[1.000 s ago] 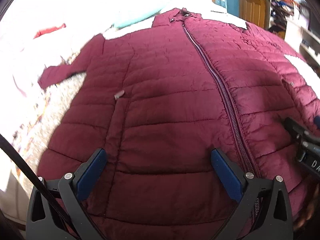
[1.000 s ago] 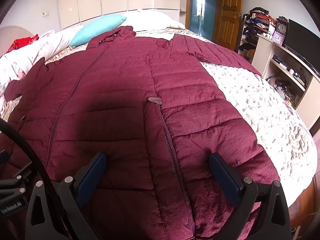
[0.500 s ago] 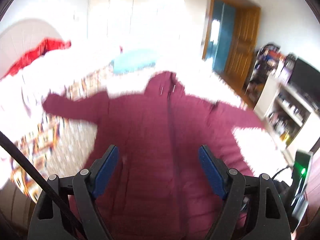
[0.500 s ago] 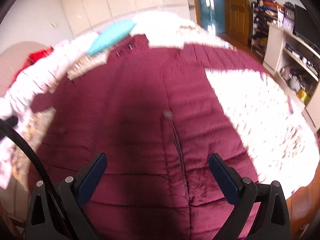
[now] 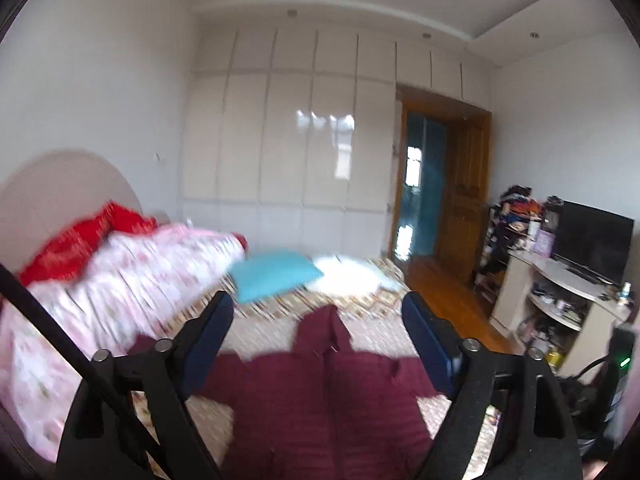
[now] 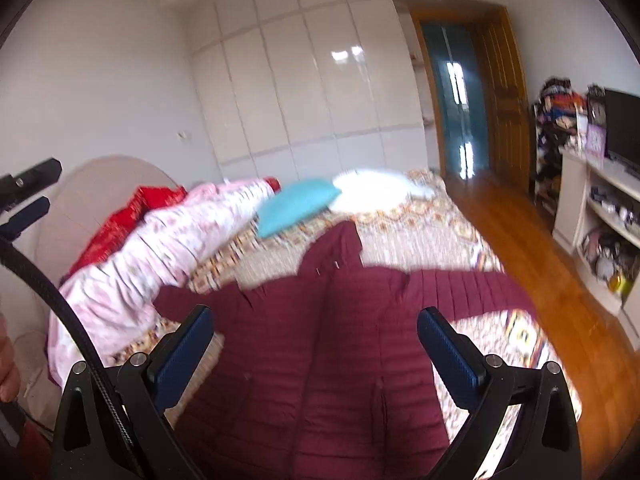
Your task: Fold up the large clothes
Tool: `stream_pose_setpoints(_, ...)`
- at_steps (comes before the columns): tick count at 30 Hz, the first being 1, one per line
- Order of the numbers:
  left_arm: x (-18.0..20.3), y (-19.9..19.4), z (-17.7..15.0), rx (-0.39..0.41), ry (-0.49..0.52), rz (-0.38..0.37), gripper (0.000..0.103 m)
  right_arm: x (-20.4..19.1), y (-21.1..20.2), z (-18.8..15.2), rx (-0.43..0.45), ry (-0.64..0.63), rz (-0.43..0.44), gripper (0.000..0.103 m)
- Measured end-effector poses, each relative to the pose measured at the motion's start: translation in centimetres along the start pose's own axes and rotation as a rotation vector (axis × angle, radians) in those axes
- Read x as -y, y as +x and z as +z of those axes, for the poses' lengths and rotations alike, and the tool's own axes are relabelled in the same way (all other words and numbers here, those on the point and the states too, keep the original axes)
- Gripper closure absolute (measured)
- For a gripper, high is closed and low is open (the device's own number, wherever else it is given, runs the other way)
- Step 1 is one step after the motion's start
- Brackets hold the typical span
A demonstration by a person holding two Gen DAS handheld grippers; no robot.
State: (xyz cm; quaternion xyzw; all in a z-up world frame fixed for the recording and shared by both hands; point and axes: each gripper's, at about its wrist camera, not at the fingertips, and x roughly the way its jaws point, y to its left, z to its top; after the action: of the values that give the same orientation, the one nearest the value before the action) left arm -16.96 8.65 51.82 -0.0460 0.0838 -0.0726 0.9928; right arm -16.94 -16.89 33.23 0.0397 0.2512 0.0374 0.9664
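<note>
A maroon quilted jacket (image 6: pixel 312 344) lies spread flat on the bed, front up, zipper closed, sleeves out to both sides. It also shows low in the left wrist view (image 5: pixel 324 404). My left gripper (image 5: pixel 318 332) is open and empty, raised well above the jacket's hem end and looking over it into the room. My right gripper (image 6: pixel 314 344) is open and empty, above the jacket's lower body. The left gripper's fingertips (image 6: pixel 24 208) show at the far left of the right wrist view.
A patterned bedspread (image 6: pixel 420 232) covers the bed. A teal pillow (image 6: pixel 298 204), a white pillow (image 6: pixel 376 188) and a pink quilt (image 6: pixel 160 248) lie at its far side. A white shelf with a TV (image 5: pixel 592 240) stands right, by the wooden floor (image 6: pixel 532 248).
Both grippers have pulled back and risen away from the jacket, tilting up, so the views now take in the wall and door. Both stay open and empty.
</note>
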Motion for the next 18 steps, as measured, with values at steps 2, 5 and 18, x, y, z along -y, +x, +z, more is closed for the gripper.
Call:
stream_pose_setpoints(2,-1.3,-0.3,2.3,0.005,0.0,0.042,0.014,-0.9,-3.4,3.5,0.046,-0.014,0.053,0.0)
stream_pose_setpoints(5,-3.6,-0.1,3.4,-0.038,-0.025,0.035,0.013,-1.8,-6.7,7.5,0.09,-0.013,0.071,0.0)
stream_pose_setpoints(18,-8.6,19.5,-19.9,-0.451,-0.077,0.055,0.012,2.3,14.0,-5.1,-0.218,-0.085,-0.178,0.0)
